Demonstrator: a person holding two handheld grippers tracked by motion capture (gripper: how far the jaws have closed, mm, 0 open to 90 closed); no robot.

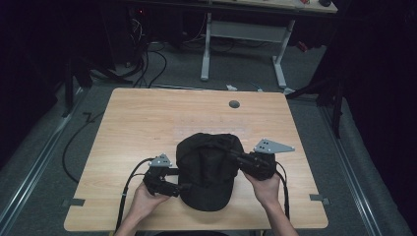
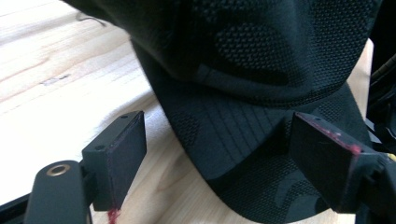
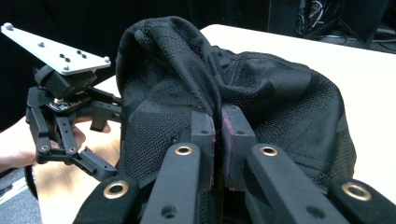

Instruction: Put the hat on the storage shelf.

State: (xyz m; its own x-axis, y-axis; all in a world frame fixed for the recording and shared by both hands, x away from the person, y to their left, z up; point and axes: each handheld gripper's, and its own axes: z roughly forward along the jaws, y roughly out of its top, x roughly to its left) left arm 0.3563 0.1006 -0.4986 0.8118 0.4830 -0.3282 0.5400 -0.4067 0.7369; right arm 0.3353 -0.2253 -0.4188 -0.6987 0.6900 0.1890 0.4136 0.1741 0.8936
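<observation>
A black mesh cap (image 1: 206, 169) lies on the wooden table (image 1: 147, 118), its brim toward the near edge. My right gripper (image 1: 240, 157) is shut on a fold of the cap's crown (image 3: 205, 93) at its right side; the fabric is pinched between the pads (image 3: 203, 128). My left gripper (image 1: 183, 187) is open at the cap's left. Its jaws stand wide apart on either side of the brim (image 2: 243, 154), one pad (image 2: 122, 154) left over bare wood, the other pad (image 2: 327, 158) at the brim's far side. The left gripper (image 3: 100, 123) also appears beyond the cap in the right gripper view.
A small round grey hole cover (image 1: 234, 104) sits near the table's far edge. Cables trail from both grippers off the near edge. Behind the table stands a white desk frame (image 1: 243, 46) on grey carpet with loose cables.
</observation>
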